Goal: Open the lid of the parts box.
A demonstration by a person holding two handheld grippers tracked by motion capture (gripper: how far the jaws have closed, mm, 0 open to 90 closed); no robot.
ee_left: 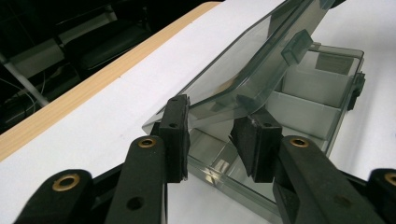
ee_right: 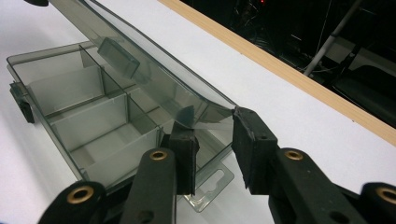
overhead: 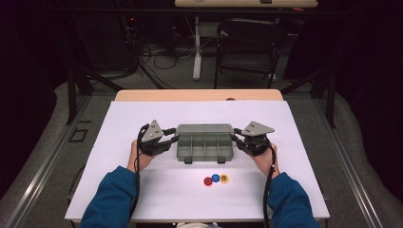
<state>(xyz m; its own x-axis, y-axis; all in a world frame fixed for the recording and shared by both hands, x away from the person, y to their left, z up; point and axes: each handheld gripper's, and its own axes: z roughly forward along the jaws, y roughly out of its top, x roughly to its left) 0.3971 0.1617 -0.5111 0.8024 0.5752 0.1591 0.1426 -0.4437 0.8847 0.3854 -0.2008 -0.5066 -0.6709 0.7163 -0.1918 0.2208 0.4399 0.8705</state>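
A clear grey compartment box lies in the middle of the white table cover. Its lid stands tilted up from the far hinge. My left gripper is at the box's left end. In the left gripper view the pads close on the lid's corner above the empty compartments. My right gripper is at the right end. In the right gripper view its pads pinch the other lid corner over the box.
A red disc, a blue disc and a yellow disc lie together on the cover in front of the box. The wooden table edge runs behind the cover. A dark chair stands beyond the table.
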